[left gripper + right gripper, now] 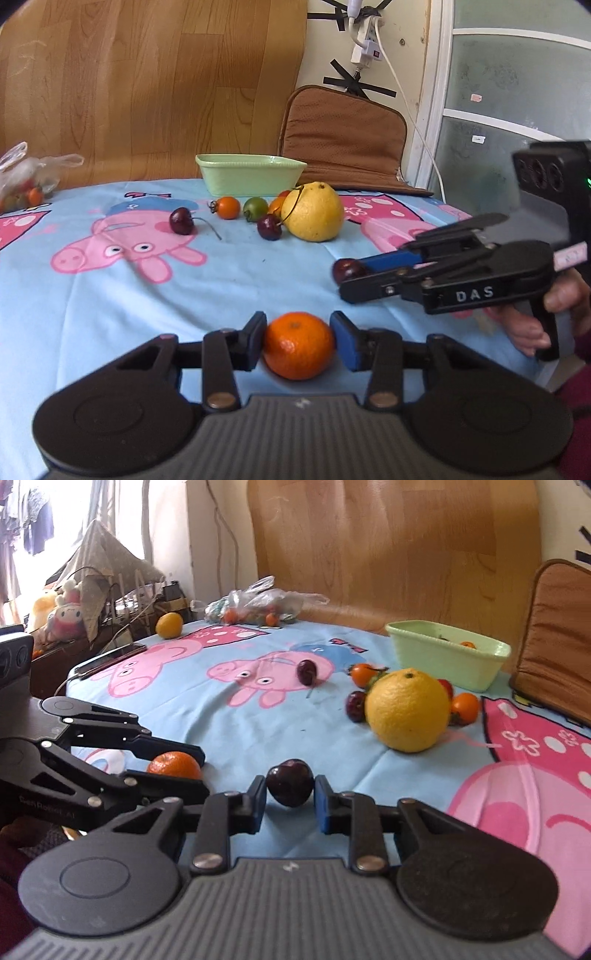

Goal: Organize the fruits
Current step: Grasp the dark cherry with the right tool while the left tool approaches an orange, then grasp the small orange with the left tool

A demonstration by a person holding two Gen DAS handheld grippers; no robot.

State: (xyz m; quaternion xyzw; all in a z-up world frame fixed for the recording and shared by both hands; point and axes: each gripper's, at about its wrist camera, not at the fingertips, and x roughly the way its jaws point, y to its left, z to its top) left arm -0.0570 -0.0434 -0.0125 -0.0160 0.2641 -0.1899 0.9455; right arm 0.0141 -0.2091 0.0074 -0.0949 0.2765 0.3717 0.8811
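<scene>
My left gripper [298, 341] is shut on a small orange mandarin [298, 345], held just above the blue cartoon tablecloth [110, 295]; the mandarin also shows in the right wrist view [174, 765]. My right gripper [290, 799] is shut on a dark cherry [290, 782]; in the left wrist view this cherry [347, 269] sits at the right gripper's tips. A big yellow citrus [314, 211] lies mid-table with two loose cherries [181, 220] [269, 226] and small orange and green tomatoes [227, 207] around it. A green tub [249, 174] stands behind them.
A plastic bag of small fruits [27, 181] lies at the far left edge. A brown cushion [343, 140] leans behind the tub. A yellow fruit [169, 625] and a phone [110, 657] sit at the table's far left in the right wrist view.
</scene>
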